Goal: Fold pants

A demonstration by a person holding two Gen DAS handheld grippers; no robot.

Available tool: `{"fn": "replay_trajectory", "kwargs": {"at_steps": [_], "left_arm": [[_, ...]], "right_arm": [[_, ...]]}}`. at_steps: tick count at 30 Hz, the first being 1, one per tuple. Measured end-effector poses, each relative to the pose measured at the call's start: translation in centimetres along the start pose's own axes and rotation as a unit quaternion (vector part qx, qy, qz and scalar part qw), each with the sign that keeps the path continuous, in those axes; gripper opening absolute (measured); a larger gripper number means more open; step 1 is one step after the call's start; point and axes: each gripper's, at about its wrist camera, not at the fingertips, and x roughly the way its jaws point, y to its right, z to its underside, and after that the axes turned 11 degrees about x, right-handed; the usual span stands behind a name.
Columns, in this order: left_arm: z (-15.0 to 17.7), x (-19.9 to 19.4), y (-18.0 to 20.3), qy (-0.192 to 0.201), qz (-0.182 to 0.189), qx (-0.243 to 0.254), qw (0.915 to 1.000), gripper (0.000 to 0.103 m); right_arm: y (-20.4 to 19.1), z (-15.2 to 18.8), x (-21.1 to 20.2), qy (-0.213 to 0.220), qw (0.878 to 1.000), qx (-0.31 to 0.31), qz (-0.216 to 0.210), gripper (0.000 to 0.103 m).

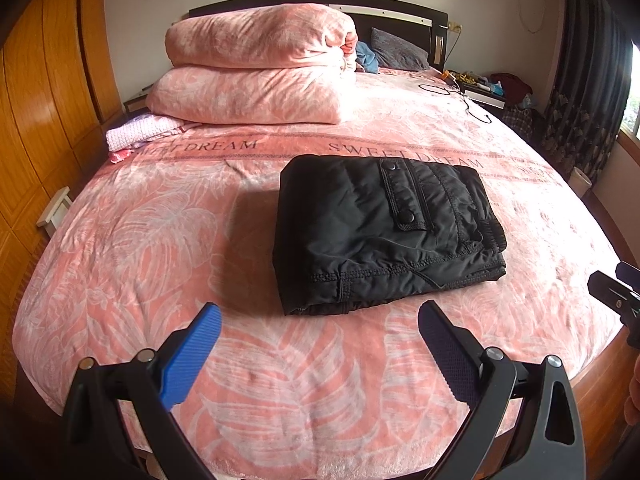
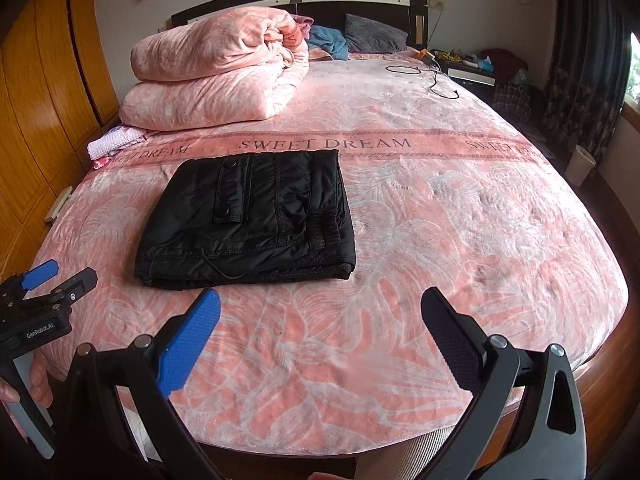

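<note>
Black padded pants (image 1: 384,232) (image 2: 248,216) are lying folded into a compact rectangle on the pink leaf-print fleece bedspread (image 1: 120,240) (image 2: 460,240), mid-bed, just in front of the "SWEET DREAM" band; snap-button flap is facing up, layered edges are facing the cameras. Left gripper (image 1: 320,324) (image 2: 60,276) is hovering over the near part of the bed, fingers spread wide, holding nothing, apart from the pants. Right gripper (image 2: 320,312) (image 1: 612,288) is hovering likewise, fingers wide apart, empty, pants ahead and to its left; in the left wrist view only a bit of it is showing at the right edge. Folded pink quilt stack (image 1: 256,72) (image 2: 216,76) is sitting toward the headboard, well apart from the pants. Small pink knitted cloth (image 1: 140,132) (image 2: 116,140) is lying just beside the quilt, at the bed's left edge. Black cable (image 1: 464,100) (image 2: 432,76) is trailing across the far right of the bed. Wooden wardrobe (image 1: 40,100) (image 2: 40,100) is standing along the left.
</note>
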Motion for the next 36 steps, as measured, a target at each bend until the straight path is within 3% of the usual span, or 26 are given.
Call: {"fn": "replay_trajectory", "kwargs": {"at_steps": [36], "left_arm": [[-0.3, 1.0, 0.0, -0.004, 0.003, 0.0, 1.0, 0.099]], "right_arm": [[0.1, 0.0, 1.1, -0.013, 1.0, 0.004, -0.003, 0.1]]}}
